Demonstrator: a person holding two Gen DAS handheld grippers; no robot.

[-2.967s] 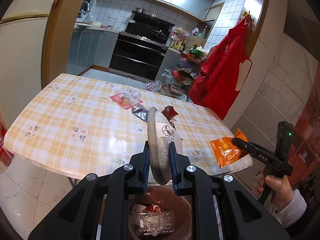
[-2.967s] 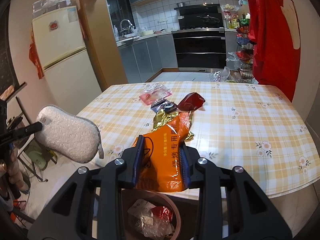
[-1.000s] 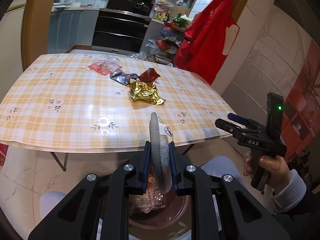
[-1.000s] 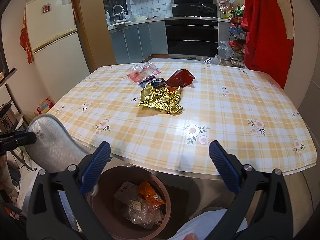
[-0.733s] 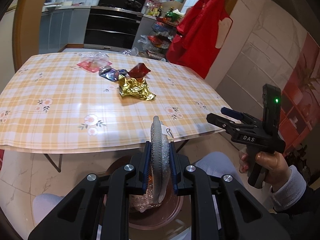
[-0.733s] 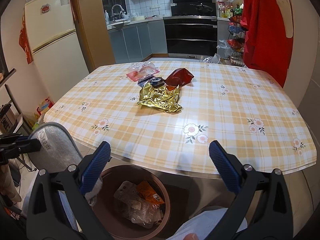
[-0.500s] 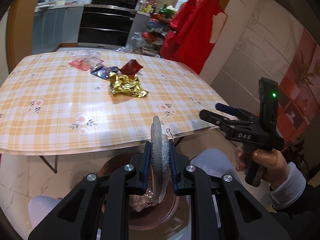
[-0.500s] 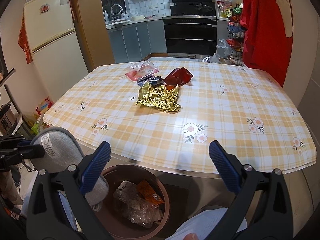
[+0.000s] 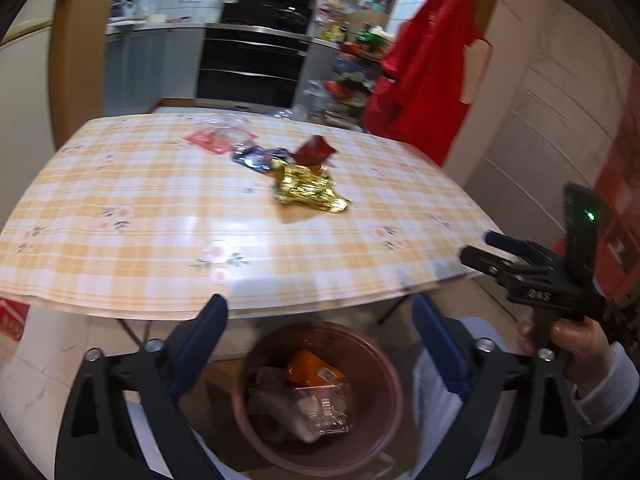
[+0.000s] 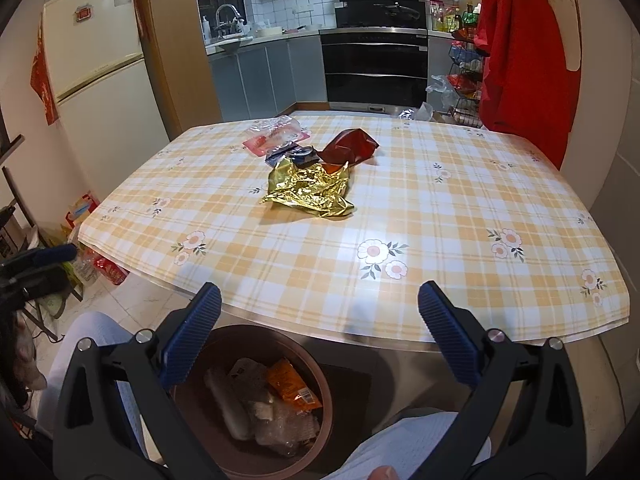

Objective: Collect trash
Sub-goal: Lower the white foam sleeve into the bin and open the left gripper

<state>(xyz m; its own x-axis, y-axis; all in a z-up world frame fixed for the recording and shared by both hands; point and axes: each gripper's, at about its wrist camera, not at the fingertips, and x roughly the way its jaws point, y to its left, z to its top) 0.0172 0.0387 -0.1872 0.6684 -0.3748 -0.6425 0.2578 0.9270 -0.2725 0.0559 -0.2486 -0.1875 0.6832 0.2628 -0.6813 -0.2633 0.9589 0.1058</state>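
The crumpled gold foil wrapper (image 10: 310,192) lies near the middle of the surface (image 10: 460,216), the nearest piece of trash to both grippers. It looks feather-light and thin, creased into stiff ridges that should crush flat under any squeeze; the glossy film is probably slippery, so a bite across a raised fold at its near edge, toward 6 o'clock, seems safer than a pinch on a flat part. Touching it at about 1 o'clock is a dark red pouch (image 10: 352,147), puffed and soft-looking, best taken by a corner. At 11 o'clock from the foil sits a small blue wrapper (image 10: 292,156), and beyond that a clear plastic bag with pink print (image 10: 276,134), limp and likely to slide on the checked oilcloth.

Below the near edge of the surface, at 6 o'clock in both views, stands the brown trash bin (image 9: 384,364), already holding an orange packet (image 9: 314,372), a grey sponge and clear plastic.

The left gripper (image 9: 320,344) hangs above the bin with its fingers spread wide and nothing between them. The right gripper (image 10: 320,330) is likewise spread and empty, above the bin and facing the surface.
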